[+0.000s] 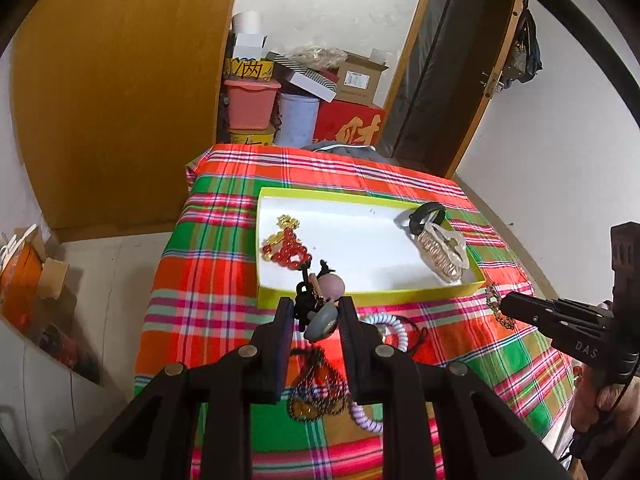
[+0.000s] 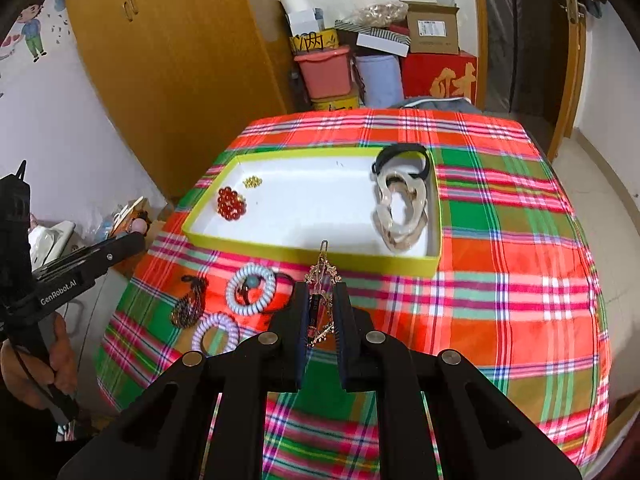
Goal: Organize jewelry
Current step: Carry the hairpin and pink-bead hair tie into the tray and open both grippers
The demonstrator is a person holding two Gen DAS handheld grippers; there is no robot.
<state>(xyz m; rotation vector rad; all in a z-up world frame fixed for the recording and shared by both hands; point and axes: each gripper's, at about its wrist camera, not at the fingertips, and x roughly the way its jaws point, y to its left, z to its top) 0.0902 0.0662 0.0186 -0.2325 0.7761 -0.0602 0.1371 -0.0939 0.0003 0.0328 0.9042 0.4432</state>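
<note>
A shallow yellow-green box [image 1: 360,295] [image 2: 304,250] with a white floor lies on the plaid table. In it are a red bead bracelet [image 1: 286,250] [image 2: 230,202], a small gold piece [image 2: 252,181], a black band [image 2: 400,156] and a pale chain-link piece [image 1: 442,252] [image 2: 400,212]. My left gripper [image 1: 316,308] is shut on a hair tie with pink and grey balls [image 1: 324,308], held above the box's near edge. My right gripper [image 2: 322,292] is shut on a gold hair clip [image 2: 322,276] just before the box.
On the cloth in front of the box lie a white spiral hair tie [image 2: 250,288], a lilac spiral tie [image 2: 214,330] and a dark beaded necklace [image 2: 188,308] [image 1: 316,392]. Boxes and bins [image 1: 304,96] are stacked behind the table. A wardrobe [image 2: 168,60] stands at the left.
</note>
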